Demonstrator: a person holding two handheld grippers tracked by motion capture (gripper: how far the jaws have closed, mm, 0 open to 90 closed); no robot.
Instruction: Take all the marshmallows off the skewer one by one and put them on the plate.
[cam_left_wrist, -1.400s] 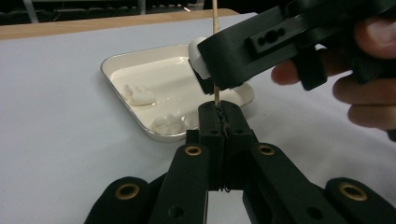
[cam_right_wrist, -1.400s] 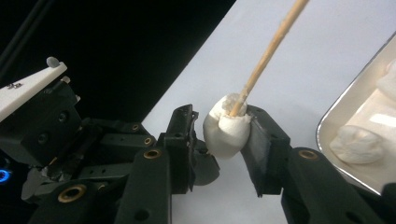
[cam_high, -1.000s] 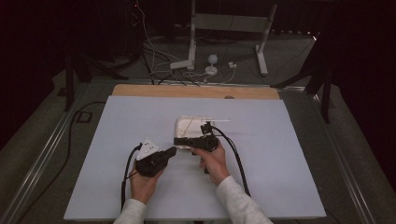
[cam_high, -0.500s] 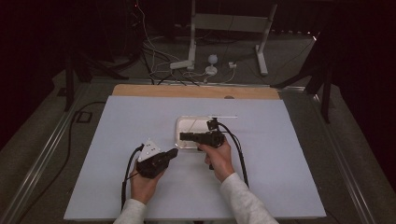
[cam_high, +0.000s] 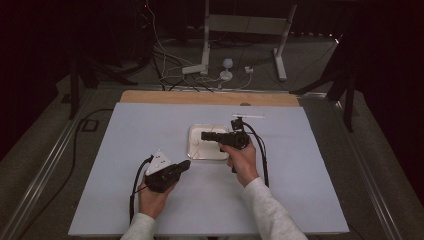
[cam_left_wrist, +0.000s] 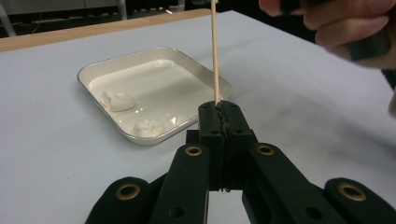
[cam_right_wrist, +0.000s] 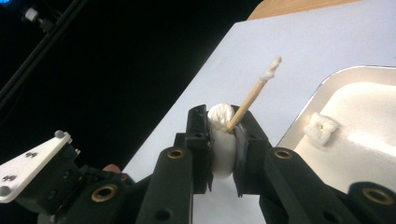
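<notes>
My left gripper (cam_left_wrist: 223, 109) is shut on the lower end of a thin wooden skewer (cam_left_wrist: 215, 56), which rises straight up from its jaws. My right gripper (cam_right_wrist: 223, 116) is shut on a white marshmallow (cam_right_wrist: 221, 156). The skewer (cam_right_wrist: 252, 95) runs through it, and the tip pokes out with white residue on it. In the high view the right gripper (cam_high: 205, 135) hovers over the white square plate (cam_high: 194, 131), while the left gripper (cam_high: 185, 164) sits nearer, in front of the plate's left corner. Two more marshmallows (cam_left_wrist: 117, 100) (cam_left_wrist: 148, 127) lie on the plate (cam_left_wrist: 187, 70).
A pale mat (cam_high: 125, 150) covers the table, with a wooden strip (cam_high: 165, 97) along its far edge. Cables trail back from both grippers toward the person. Stands and loose cables (cam_high: 220, 75) sit on the floor beyond the table.
The right gripper has moved away from the left one, farther back and to the right, over the plate. The left gripper has stayed about where it was.
</notes>
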